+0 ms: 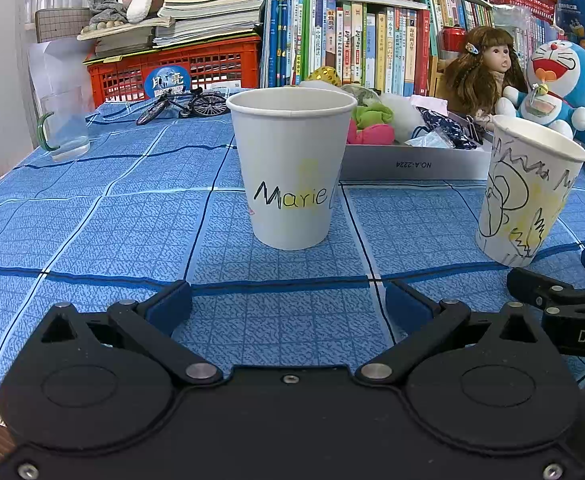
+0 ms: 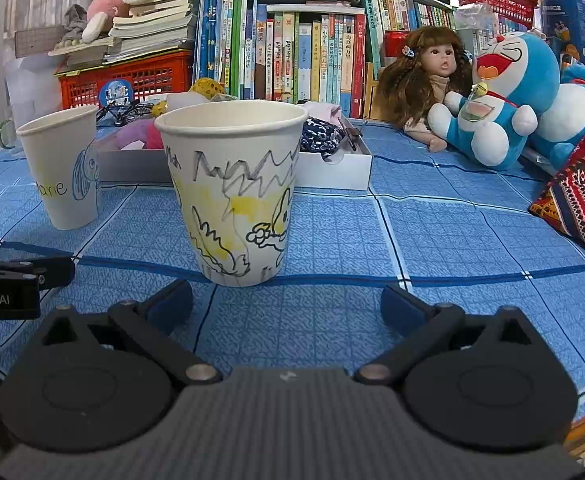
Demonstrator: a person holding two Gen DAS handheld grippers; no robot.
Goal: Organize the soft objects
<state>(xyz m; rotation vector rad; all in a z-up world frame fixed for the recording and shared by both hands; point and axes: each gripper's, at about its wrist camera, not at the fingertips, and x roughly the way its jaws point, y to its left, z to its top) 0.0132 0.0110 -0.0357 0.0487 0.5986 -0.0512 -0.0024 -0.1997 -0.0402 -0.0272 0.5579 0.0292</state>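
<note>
Where cups [image 1: 292, 172] [image 2: 232, 192] front box [image 2: 332, 168], doll [image 2: 424, 76], plush [image 2: 504, 92] right.

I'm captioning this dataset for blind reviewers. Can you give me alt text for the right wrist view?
An open, empty right gripper hovers low over a blue checked tablecloth, facing a doodled paper cup. A "Marie" cup stands left; behind are a tray of soft items, a doll and a Doraemon plush.
</note>
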